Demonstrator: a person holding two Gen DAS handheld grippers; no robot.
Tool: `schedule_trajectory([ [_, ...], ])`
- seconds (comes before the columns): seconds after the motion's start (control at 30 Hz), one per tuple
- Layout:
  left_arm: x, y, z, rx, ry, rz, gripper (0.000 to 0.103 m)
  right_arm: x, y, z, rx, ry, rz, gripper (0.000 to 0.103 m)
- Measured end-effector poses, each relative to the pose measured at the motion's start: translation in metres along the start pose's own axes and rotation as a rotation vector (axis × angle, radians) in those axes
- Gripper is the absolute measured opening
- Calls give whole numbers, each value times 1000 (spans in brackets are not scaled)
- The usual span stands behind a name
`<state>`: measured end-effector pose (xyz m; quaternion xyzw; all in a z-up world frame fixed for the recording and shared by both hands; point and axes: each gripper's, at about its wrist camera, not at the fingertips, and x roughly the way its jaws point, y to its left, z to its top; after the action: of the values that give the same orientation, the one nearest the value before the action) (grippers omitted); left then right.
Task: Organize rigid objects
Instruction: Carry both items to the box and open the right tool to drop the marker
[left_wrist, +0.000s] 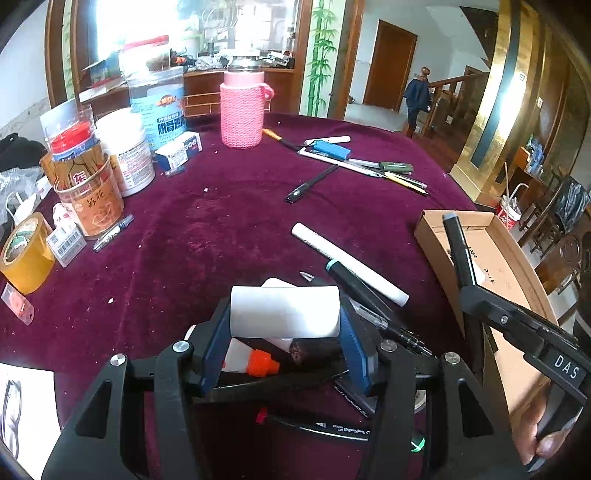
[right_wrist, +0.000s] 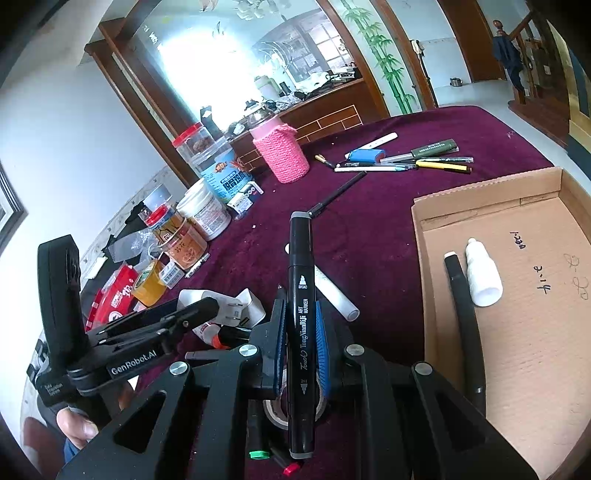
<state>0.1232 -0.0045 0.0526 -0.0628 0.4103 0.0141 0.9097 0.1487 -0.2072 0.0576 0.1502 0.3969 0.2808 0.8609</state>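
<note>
Left gripper (left_wrist: 284, 350): its blue pads clamp a white plug adapter (left_wrist: 284, 312) across its width, low centre of the left wrist view, lifted clear of the pile beneath so it can travel.
Right gripper (right_wrist: 300, 347): jaws narrow, pinching a black art marker (right_wrist: 302, 332) mid-barrel, which balances it, tip pointing up the frame.
Cardboard box (right_wrist: 535, 332): right side of the right wrist view, open-topped; already holds a white bottle (right_wrist: 483, 275) and a black pen (right_wrist: 463, 314) side by side, so it is probably the collecting tray.
Maroon tablecloth (left_wrist: 221, 229): loose pens remain upper centre, well apart from the box.
Likely next: marker goes beside the bottle.
</note>
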Motion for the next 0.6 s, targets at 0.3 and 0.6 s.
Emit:
schedule_trajectory([
  [0.3, -3, -22, -9, 67, -48, -1, 53, 1, 20, -8, -87, -10, 6, 13],
  [0.6, -4, -34, -17, 110, -100, 22, 53, 5, 26, -10, -120, -12, -15, 13],
])
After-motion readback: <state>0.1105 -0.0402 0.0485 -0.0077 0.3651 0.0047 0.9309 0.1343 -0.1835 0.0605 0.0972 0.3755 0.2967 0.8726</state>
